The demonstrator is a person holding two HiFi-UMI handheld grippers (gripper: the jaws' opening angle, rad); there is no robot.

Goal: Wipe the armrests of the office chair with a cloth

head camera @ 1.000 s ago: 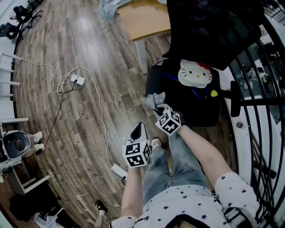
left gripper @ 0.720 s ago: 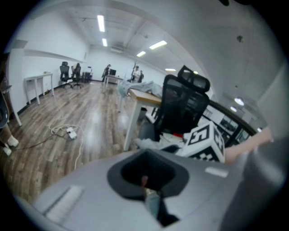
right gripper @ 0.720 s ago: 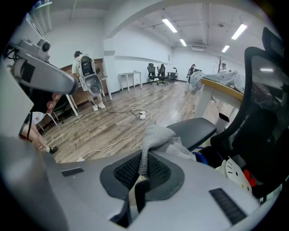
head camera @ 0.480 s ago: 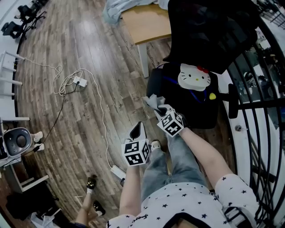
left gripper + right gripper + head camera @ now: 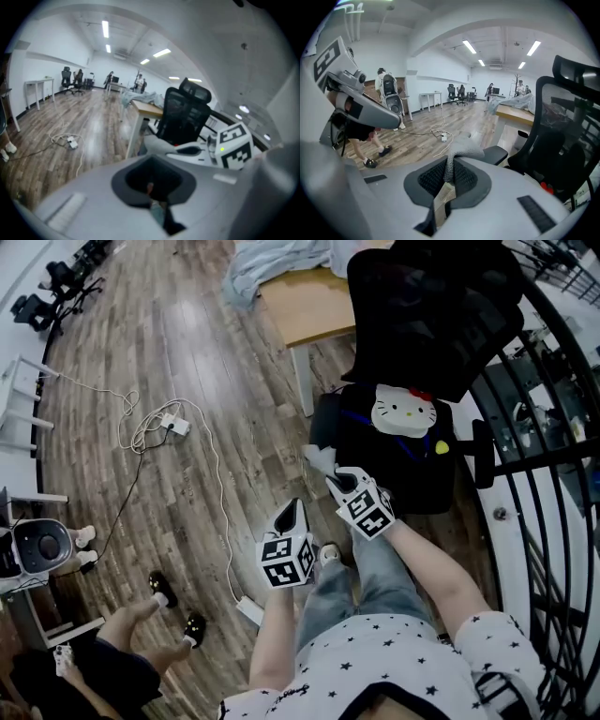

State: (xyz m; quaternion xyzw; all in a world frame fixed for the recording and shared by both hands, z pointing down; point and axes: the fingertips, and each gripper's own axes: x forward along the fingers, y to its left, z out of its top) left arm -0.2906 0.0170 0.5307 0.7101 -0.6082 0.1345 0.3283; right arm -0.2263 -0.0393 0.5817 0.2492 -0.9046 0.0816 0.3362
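Head view: the right gripper (image 5: 336, 481) holds a grey cloth (image 5: 321, 457) just beside one armrest (image 5: 324, 420) of the black chair (image 5: 422, 324). Whether cloth and armrest touch cannot be told. The other armrest (image 5: 482, 454) is on the chair's far side. The left gripper (image 5: 292, 514) hangs lower, over the floor (image 5: 216, 362). A desk (image 5: 305, 294) stands behind the chair.

Left gripper view: the jaws are together with nothing between them, and the chair stands ahead.

Right gripper view: the jaws are clamped on the cloth, which bunches up above them, with the armrest pad just beyond.
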